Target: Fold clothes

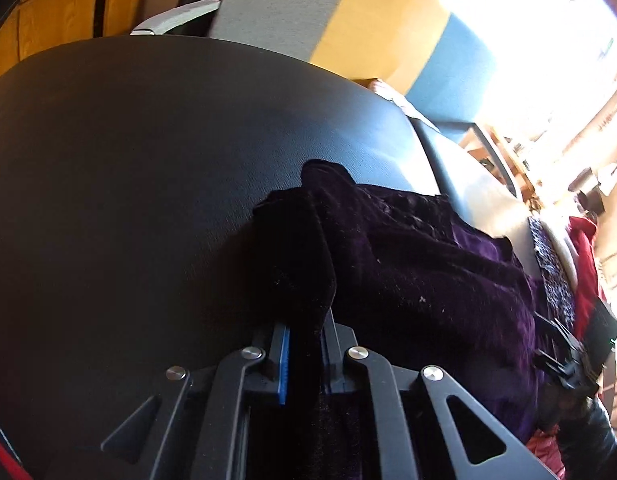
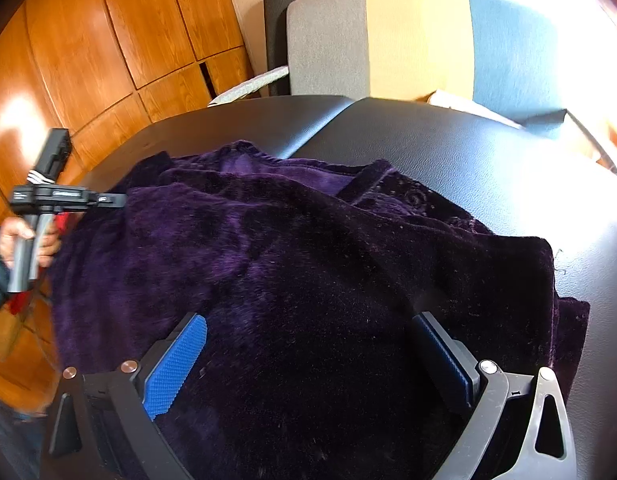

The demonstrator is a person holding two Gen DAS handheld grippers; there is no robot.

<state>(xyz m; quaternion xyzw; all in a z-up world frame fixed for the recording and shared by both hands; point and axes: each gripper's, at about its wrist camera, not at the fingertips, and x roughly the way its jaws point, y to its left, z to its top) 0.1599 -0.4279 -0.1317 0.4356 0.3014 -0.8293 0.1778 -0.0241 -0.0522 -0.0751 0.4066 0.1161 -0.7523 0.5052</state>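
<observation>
A dark purple velvet garment [image 2: 292, 248] lies crumpled on a black leather surface [image 2: 468, 152]. In the left wrist view my left gripper [image 1: 304, 336] is shut on a fold of the garment [image 1: 408, 264], and cloth hangs over and hides the fingertips. In the right wrist view my right gripper [image 2: 308, 340] is open, its blue pads [image 2: 176, 360] wide apart just above the garment's near part. The left gripper also shows in the right wrist view [image 2: 108, 199], held by a hand at the garment's left edge.
Wooden cabinet doors [image 2: 88, 52] stand at the left. A grey, yellow and blue padded panel [image 2: 420, 36] runs behind the black surface [image 1: 128, 160]. A red cloth [image 1: 584, 264] and a patterned strip [image 1: 552, 264] lie at the right in the left wrist view.
</observation>
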